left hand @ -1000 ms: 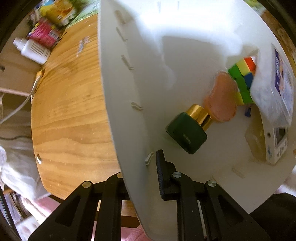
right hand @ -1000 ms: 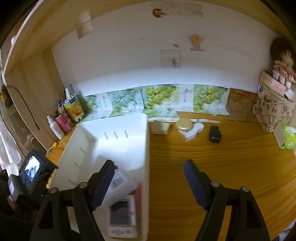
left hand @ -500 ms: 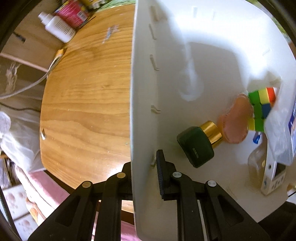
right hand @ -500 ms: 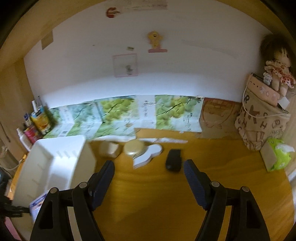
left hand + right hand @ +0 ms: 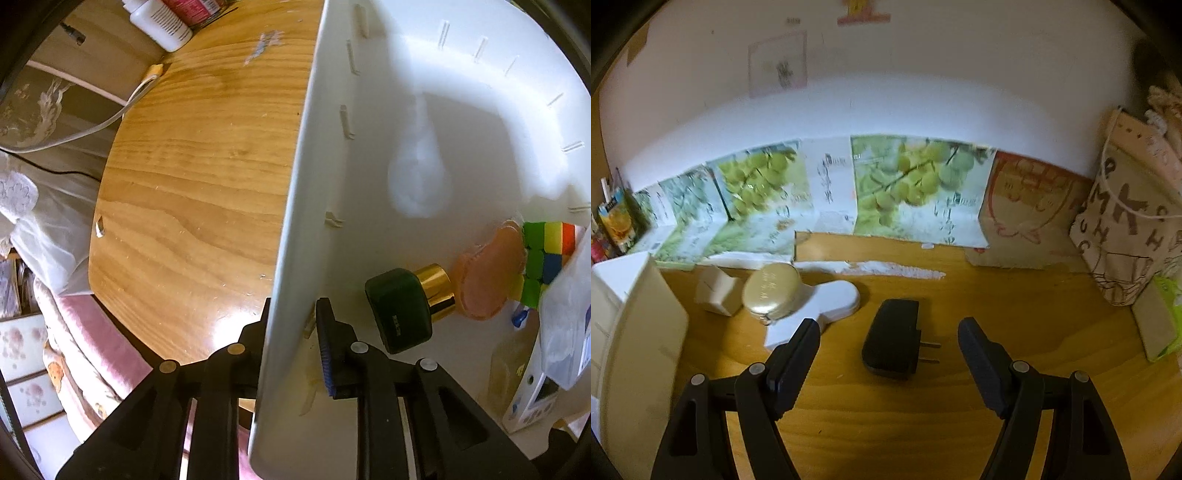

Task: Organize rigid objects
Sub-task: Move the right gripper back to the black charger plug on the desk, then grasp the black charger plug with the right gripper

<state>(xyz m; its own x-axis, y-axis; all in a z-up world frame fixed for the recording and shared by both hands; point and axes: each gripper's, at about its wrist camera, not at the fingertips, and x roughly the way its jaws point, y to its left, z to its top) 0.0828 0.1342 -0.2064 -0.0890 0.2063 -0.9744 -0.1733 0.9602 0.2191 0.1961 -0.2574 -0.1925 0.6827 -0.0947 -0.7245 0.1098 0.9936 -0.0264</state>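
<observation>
My left gripper [image 5: 291, 328] is shut on the near wall of the white bin [image 5: 291, 221]. Inside the bin lie a dark green bottle with a gold cap [image 5: 402, 306], a pink disc [image 5: 487, 277], a colour cube [image 5: 546, 254], a plastic bag [image 5: 569, 317] and a white device with a screen [image 5: 535, 398]. My right gripper [image 5: 888, 343] is open and empty, low over the wooden desk. A black plug adapter [image 5: 892, 338] lies between its fingers, just ahead. The bin's corner [image 5: 624, 288] shows at the left of the right wrist view.
A gold round compact [image 5: 772, 290] rests on a white flat piece [image 5: 820, 306], with a small white box [image 5: 716, 290] beside it. Grape-print cartons [image 5: 831, 192] line the back wall. A cloth bag [image 5: 1134, 229] and a green tissue pack [image 5: 1160, 321] stand at right. Bottles [image 5: 162, 18] stand at the desk's left.
My right gripper has swung right and forward from over the bin toward the black adapter. The left view has shifted along the bin wall; its grip on the wall holds.
</observation>
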